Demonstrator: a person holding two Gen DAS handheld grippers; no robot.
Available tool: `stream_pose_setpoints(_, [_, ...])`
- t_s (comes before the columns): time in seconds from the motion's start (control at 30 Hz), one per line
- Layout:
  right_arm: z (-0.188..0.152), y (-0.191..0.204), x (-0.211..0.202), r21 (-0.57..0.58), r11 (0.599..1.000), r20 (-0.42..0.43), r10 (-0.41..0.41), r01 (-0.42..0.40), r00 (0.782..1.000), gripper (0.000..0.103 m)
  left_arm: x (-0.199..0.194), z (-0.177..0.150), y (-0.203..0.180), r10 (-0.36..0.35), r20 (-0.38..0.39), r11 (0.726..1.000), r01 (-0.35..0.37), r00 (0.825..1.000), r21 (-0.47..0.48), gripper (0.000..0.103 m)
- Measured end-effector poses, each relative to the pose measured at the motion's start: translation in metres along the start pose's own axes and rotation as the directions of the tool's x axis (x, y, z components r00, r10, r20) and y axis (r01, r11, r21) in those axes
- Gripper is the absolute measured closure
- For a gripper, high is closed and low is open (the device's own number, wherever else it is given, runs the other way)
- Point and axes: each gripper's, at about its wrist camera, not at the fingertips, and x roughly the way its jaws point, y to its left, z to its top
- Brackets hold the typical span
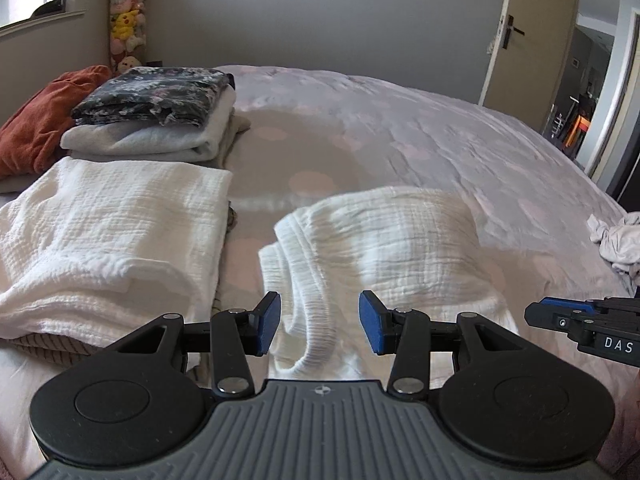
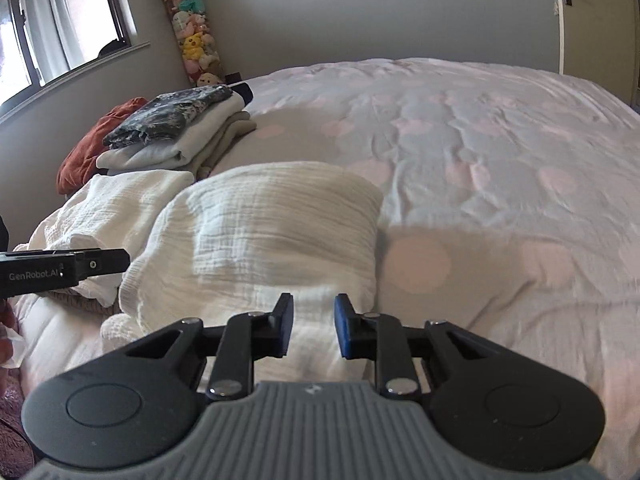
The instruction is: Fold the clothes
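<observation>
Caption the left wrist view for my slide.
Open left hand-held gripper poised over a folded white garment on the bed, beside stacked folded clothes.

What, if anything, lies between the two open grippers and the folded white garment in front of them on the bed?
Nothing visible does. The left gripper and right gripper both hang open right over the near edge of the folded white garment. The neighbouring white pile lies clear to the left.

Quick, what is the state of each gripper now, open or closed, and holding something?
Left gripper: open, holding nothing, above the folded white garment.
Right gripper: open, holding nothing, over the same garment.
</observation>
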Motion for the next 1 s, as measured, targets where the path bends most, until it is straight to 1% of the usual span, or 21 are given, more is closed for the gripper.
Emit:
stream_pose_setpoints(0.1, [-0.015, -0.006, 0.01, 0.019, 1.0, -0.05, 0.005, -0.004, 0.999, 0.078, 0.02, -0.008, -0.008, 0.034, -0.066, 0.998, -0.031, 0.997, 0.05, 0.07])
stream_pose_setpoints(0.17, [-0.027, -0.008, 0.02, 0.023, 1.0, -0.093, 0.001, 0.001, 0.996, 0.078, 0.031, -0.015, -0.007, 0.065, -0.116, 0.996, -0.058, 0.991, 0.064, 0.07])
stream_pose_setpoints(0.23, [-0.039, -0.01, 0.029, 0.027, 1.0, -0.127, 0.0, 0.003, 0.992, 0.078, 0.038, -0.021, -0.004, 0.078, -0.157, 0.995, -0.067, 0.985, 0.073, 0.07])
stream_pose_setpoints(0.3, [-0.041, -0.013, 0.031, 0.033, 0.999, -0.132, 0.003, 0.001, 0.991, 0.078, 0.04, -0.025, -0.002, 0.083, -0.179, 0.994, -0.069, 0.98, 0.085, 0.069])
stream_pose_setpoints(0.33, [-0.041, -0.014, 0.03, 0.036, 0.999, -0.132, 0.006, -0.001, 0.991, 0.078, 0.038, -0.025, -0.002, 0.087, -0.179, 0.993, -0.071, 0.98, 0.092, 0.067])
stream_pose_setpoints(0.37, [-0.041, -0.015, 0.029, 0.04, 0.999, -0.13, 0.009, -0.003, 0.991, 0.077, 0.034, -0.024, -0.002, 0.087, -0.176, 0.993, -0.072, 0.98, 0.093, 0.067])
stream_pose_setpoints(0.43, [-0.034, -0.018, 0.02, 0.065, 0.998, -0.102, 0.018, -0.011, 0.995, 0.077, 0.026, -0.014, -0.006, 0.066, -0.137, 0.994, -0.053, 0.988, 0.091, 0.067])
stream_pose_setpoints(0.57, [-0.011, -0.021, 0.0, 0.081, 0.996, 0.014, 0.025, -0.026, 1.0, 0.076, 0.009, 0.01, -0.013, 0.012, -0.042, 0.995, -0.008, 0.999, 0.094, 0.067])
stream_pose_setpoints(0.67, [0.014, -0.013, -0.004, 0.045, 0.999, 0.092, 0.023, -0.028, 0.995, 0.076, -0.004, 0.028, -0.019, -0.029, 0.03, 0.995, 0.026, 0.999, 0.1, 0.067])
stream_pose_setpoints(0.73, [0.031, -0.003, 0.001, 0.001, 1.0, 0.122, 0.019, -0.019, 0.992, 0.077, 0.001, 0.044, -0.022, -0.033, 0.067, 0.994, 0.026, 0.997, 0.108, 0.067])
stream_pose_setpoints(0.77, [0.04, 0.0, 0.006, -0.016, 1.0, 0.133, 0.023, -0.021, 0.991, 0.078, 0.006, 0.051, -0.023, -0.032, 0.077, 0.994, 0.024, 0.997, 0.111, 0.067])
stream_pose_setpoints(0.87, [0.062, 0.01, 0.026, -0.043, 0.999, 0.149, 0.026, -0.02, 0.988, 0.078, 0.028, 0.064, -0.023, -0.06, 0.077, 0.994, 0.052, 0.995, 0.1, 0.068])
stream_pose_setpoints(1.0, [0.074, 0.018, 0.062, -0.053, 0.998, 0.117, 0.027, -0.021, 0.993, 0.078, 0.062, 0.062, -0.017, -0.076, 0.037, 0.995, 0.073, 0.996, 0.063, 0.07])
